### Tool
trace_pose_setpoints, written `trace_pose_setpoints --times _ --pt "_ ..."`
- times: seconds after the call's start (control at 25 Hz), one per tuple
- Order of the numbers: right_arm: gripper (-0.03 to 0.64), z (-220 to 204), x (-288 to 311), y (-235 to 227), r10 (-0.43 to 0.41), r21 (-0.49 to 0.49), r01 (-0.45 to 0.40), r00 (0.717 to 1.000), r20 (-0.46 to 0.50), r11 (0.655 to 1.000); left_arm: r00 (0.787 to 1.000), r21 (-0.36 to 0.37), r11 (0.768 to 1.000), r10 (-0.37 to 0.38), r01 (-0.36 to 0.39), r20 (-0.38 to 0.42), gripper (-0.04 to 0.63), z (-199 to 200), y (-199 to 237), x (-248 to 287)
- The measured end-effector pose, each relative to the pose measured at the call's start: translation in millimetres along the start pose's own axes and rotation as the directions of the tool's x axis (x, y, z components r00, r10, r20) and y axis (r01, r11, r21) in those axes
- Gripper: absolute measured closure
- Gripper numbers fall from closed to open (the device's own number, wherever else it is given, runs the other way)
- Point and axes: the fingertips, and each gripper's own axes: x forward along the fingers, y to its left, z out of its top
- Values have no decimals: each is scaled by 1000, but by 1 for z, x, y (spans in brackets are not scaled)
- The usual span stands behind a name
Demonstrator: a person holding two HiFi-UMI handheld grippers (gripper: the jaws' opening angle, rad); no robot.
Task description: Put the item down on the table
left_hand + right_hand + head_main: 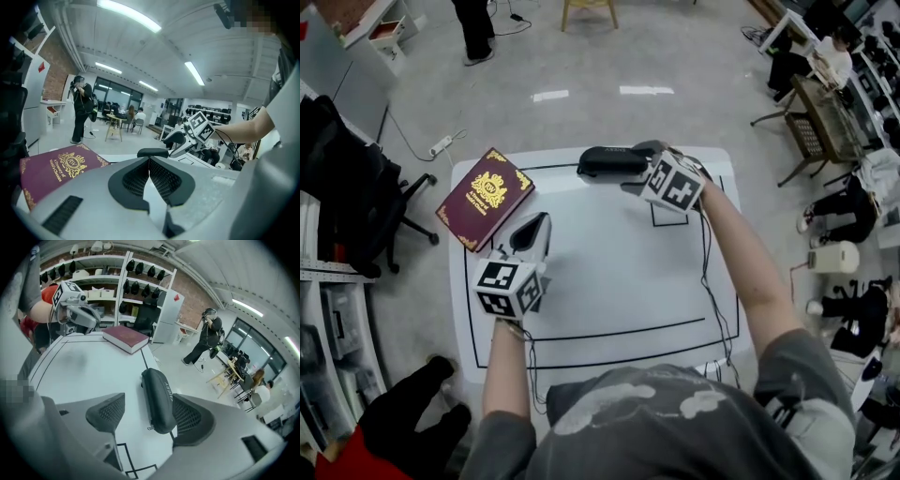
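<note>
A black zipped case lies flat on the white table near its far edge. My right gripper is open around the case's near end: the case rests beside the right pad, well apart from the left pad. My left gripper hovers over the table's left part, shut with nothing between its pads. In the left gripper view the case shows beyond the jaws with the right gripper's marker cube behind it.
A maroon book lies at the table's far left corner. Black lines mark a large rectangle on the table. A black office chair and shelves stand left; a wooden stool and people are farther off.
</note>
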Motion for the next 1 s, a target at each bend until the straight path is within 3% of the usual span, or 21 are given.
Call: trace_pose_setpoints --times 0.24,0.48,0.72,1.0 --pt "402 11 -35 23 -38 118 26 994 99 993 1000 25 1000 2 -2 28 591 10 -24 -22" --pt "616 28 -80 45 -131 305 48 956 261 951 999 43 999 8 -10 53 591 16 -53 -47" --pt "618 22 -116 79 -139 387 -5 929 343 922 997 60 998 9 -14 77 591 12 -89 -70" --pt "618 10 -162 130 -173 396 3 902 395 918 996 63 998 6 -12 93 591 -9 -134 -102"
